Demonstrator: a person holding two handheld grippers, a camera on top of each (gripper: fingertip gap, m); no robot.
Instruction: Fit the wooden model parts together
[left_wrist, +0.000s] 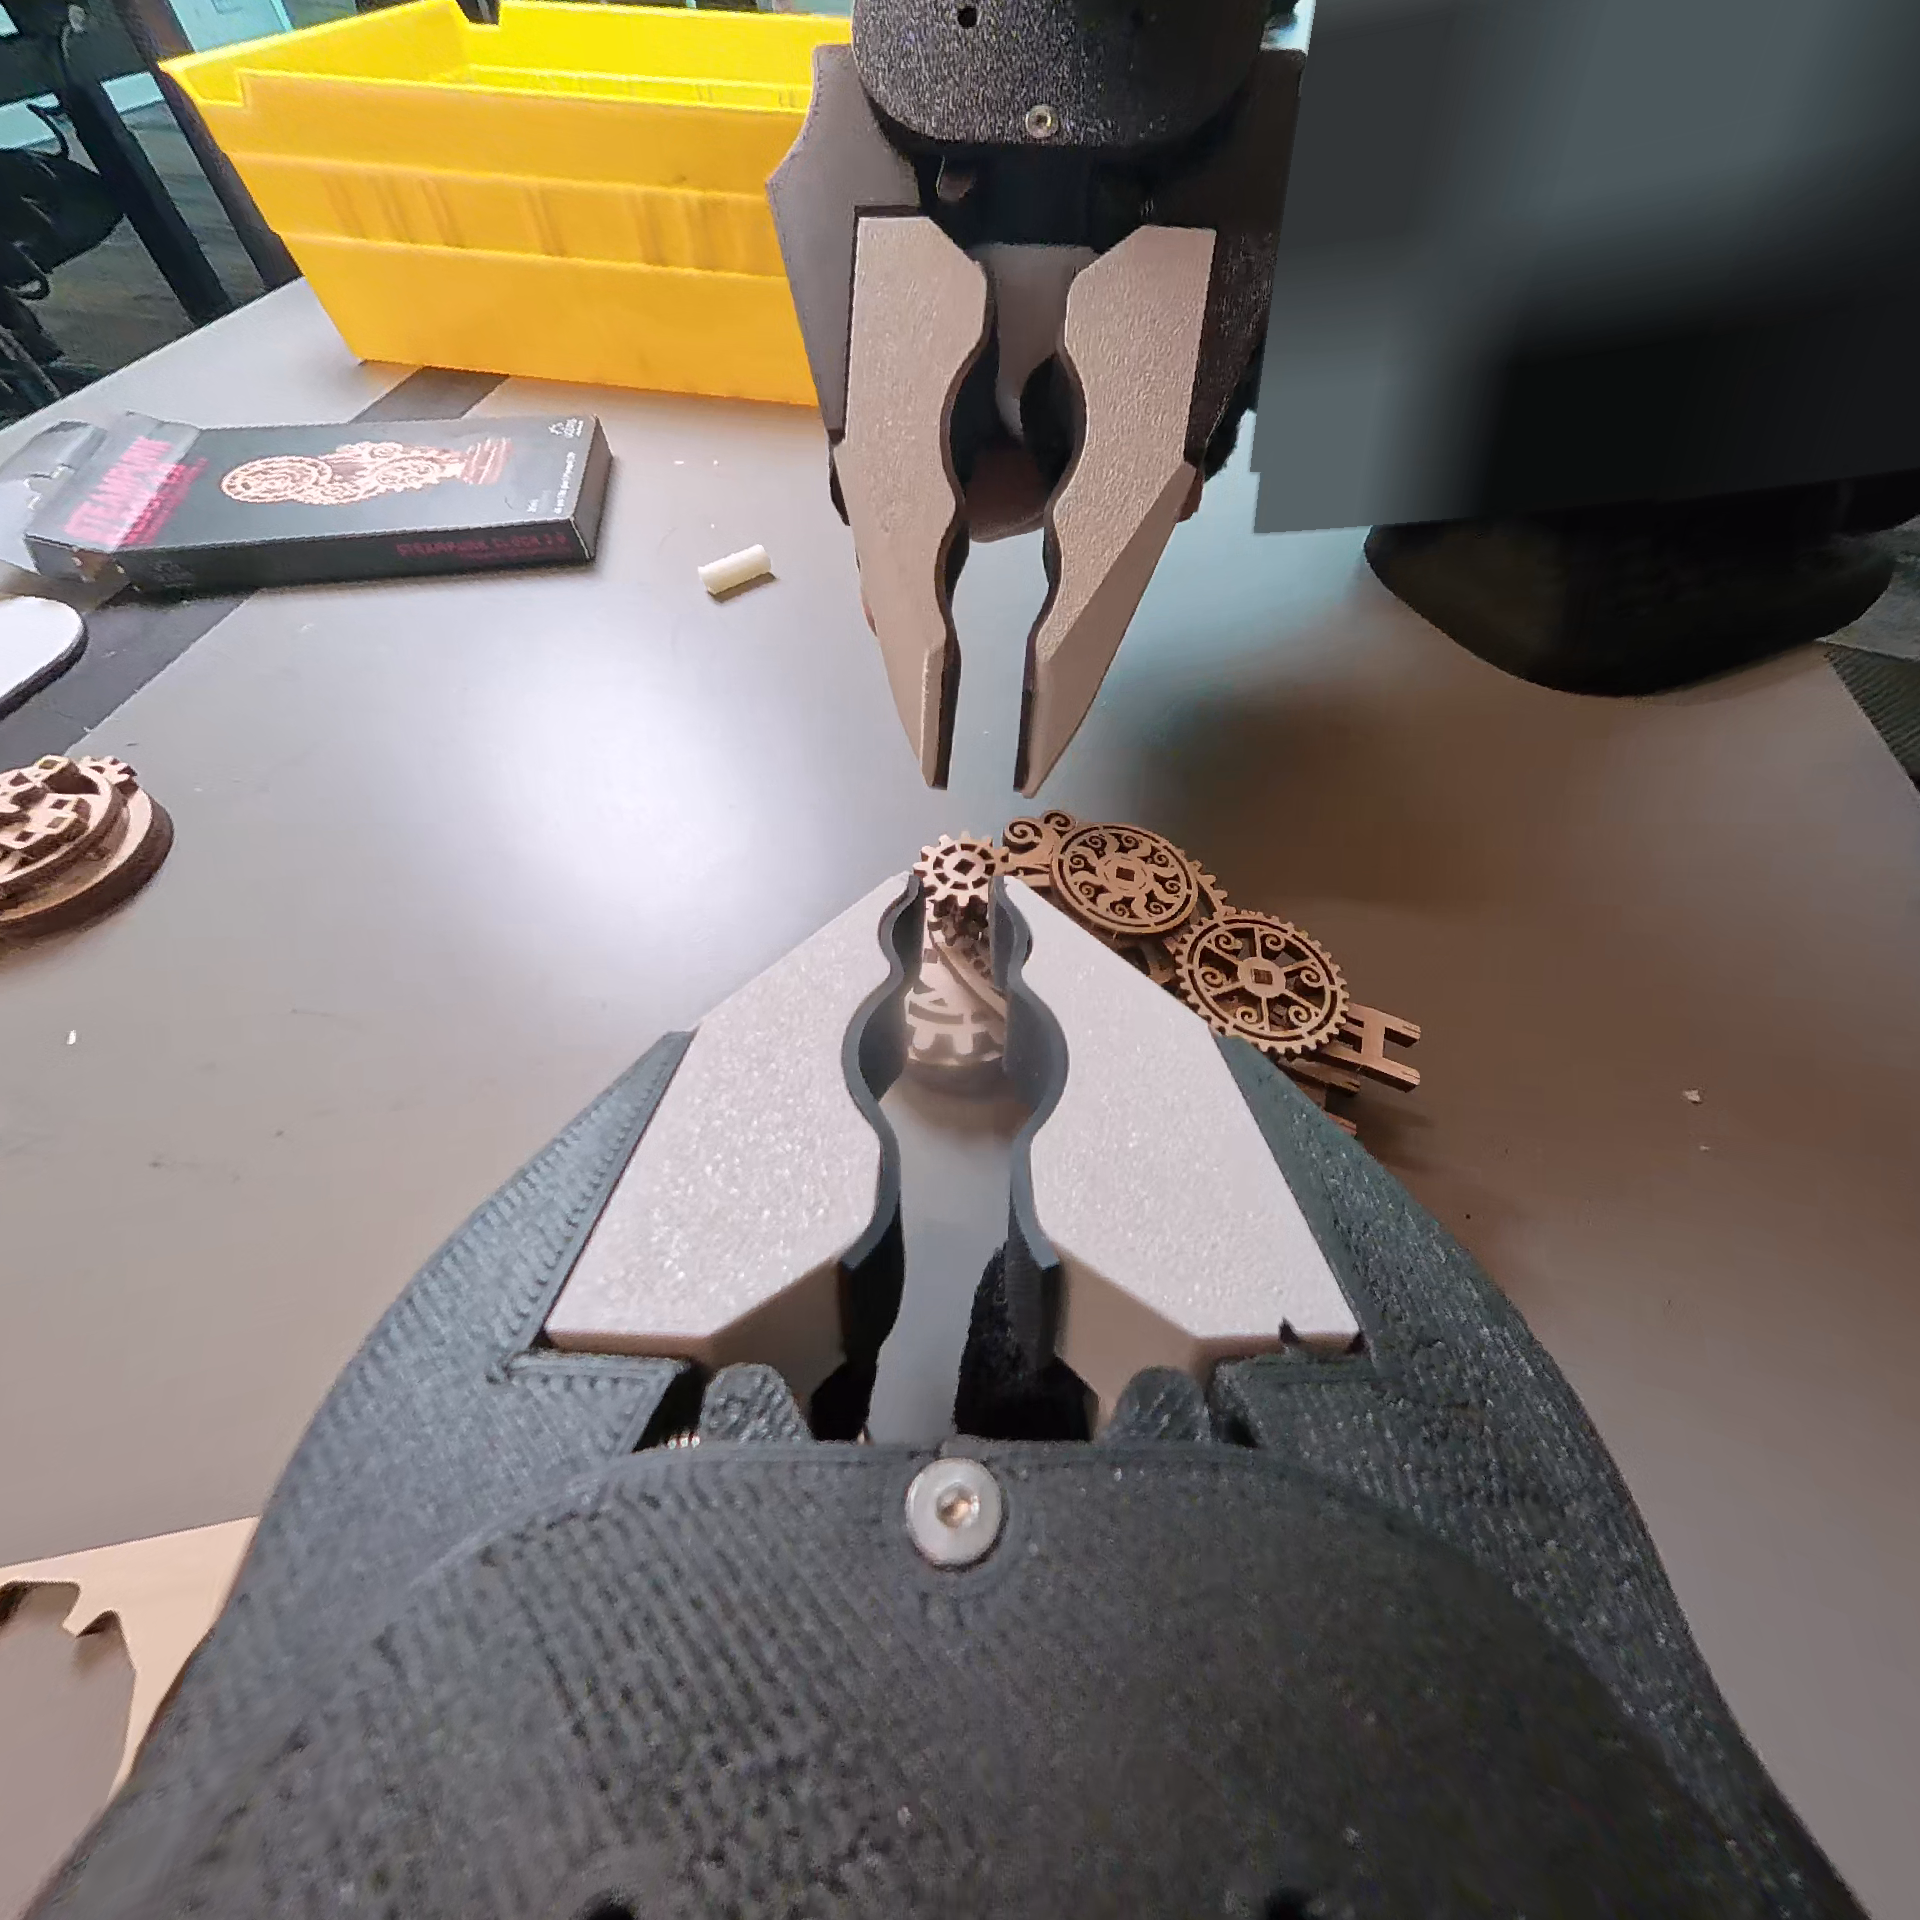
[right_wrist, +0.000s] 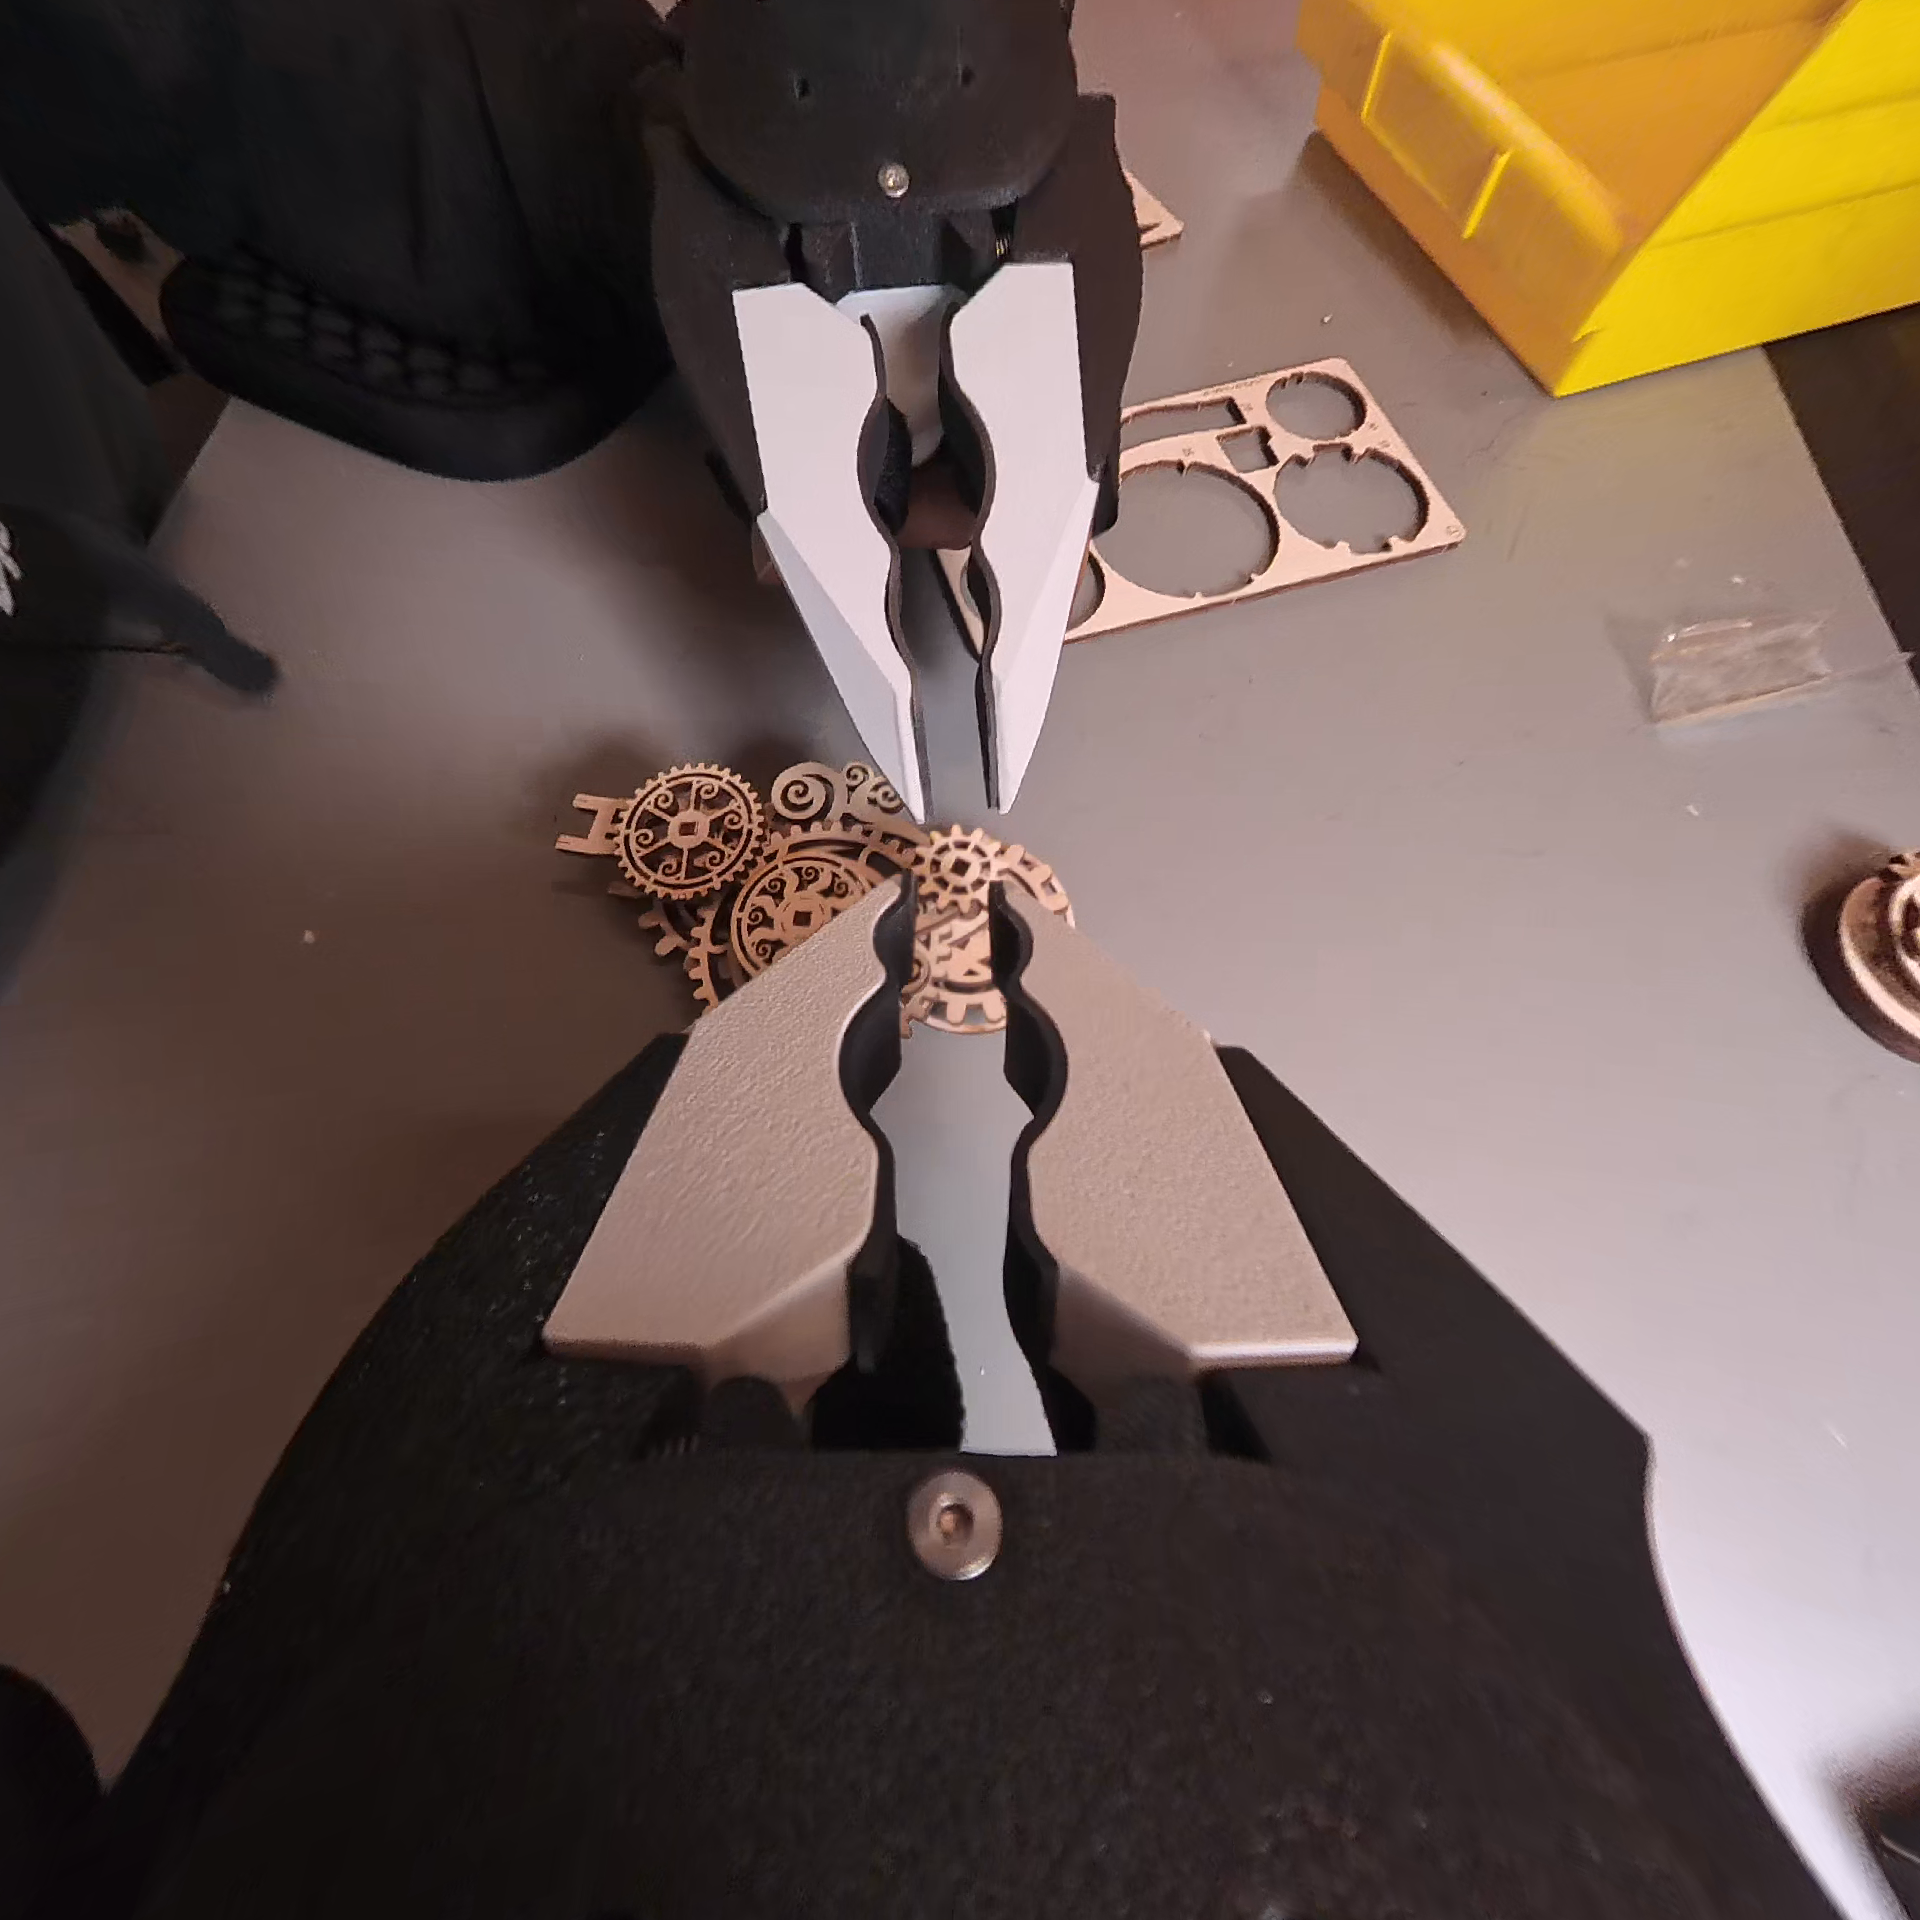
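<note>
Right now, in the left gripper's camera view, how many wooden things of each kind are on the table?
Small wooden gear: 1
Flat wooden gear assembly: 1
Round wooden assembly, cut off by the left edge: 1
Punched wooden sheet, only a corner showing: 1
Total: 4
</note>
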